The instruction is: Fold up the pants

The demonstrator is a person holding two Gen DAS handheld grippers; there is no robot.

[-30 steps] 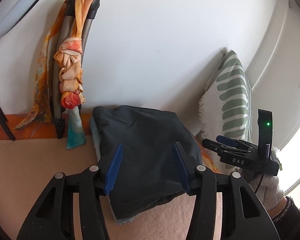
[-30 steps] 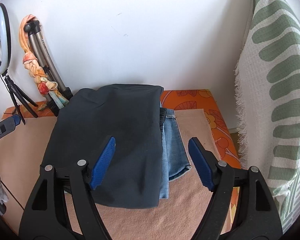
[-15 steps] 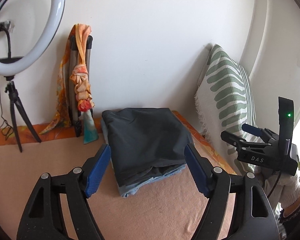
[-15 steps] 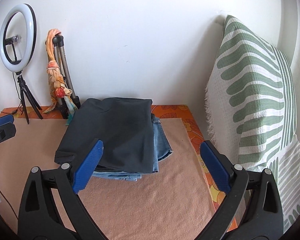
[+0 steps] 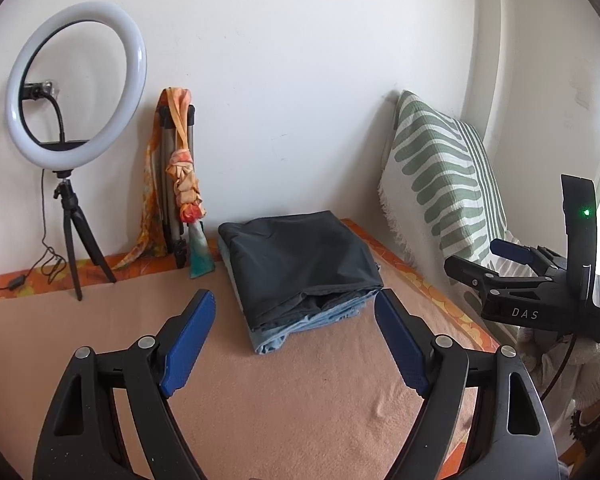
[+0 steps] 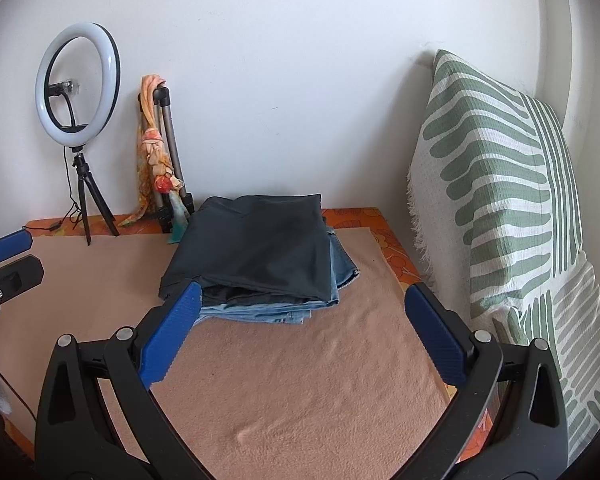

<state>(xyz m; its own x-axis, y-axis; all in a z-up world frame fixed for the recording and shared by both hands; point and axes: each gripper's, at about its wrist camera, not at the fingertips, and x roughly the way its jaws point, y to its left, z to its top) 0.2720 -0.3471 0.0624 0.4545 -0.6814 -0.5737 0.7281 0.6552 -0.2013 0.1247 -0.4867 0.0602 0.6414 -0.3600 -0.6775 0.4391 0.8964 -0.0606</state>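
Folded dark grey pants (image 5: 300,264) lie on top of folded blue jeans (image 5: 300,324) at the back of the peach blanket (image 5: 300,400). The stack also shows in the right wrist view, dark pants (image 6: 260,252) over jeans (image 6: 272,312). My left gripper (image 5: 296,340) is open and empty, held back from the stack's near edge. My right gripper (image 6: 304,332) is open and empty, also short of the stack. The right gripper shows at the right of the left wrist view (image 5: 484,262), and the left gripper's fingertips (image 6: 8,246) show at the left edge of the right wrist view.
A ring light on a tripod (image 5: 74,92) and a folded tripod wrapped in an orange scarf (image 5: 180,184) stand against the back wall. A green-striped pillow (image 6: 508,200) leans at the right. An orange floral sheet (image 5: 432,288) borders the blanket.
Both grippers have pulled back and away from the folded stack, opening wider. The dark pants stay lying on the jeans.
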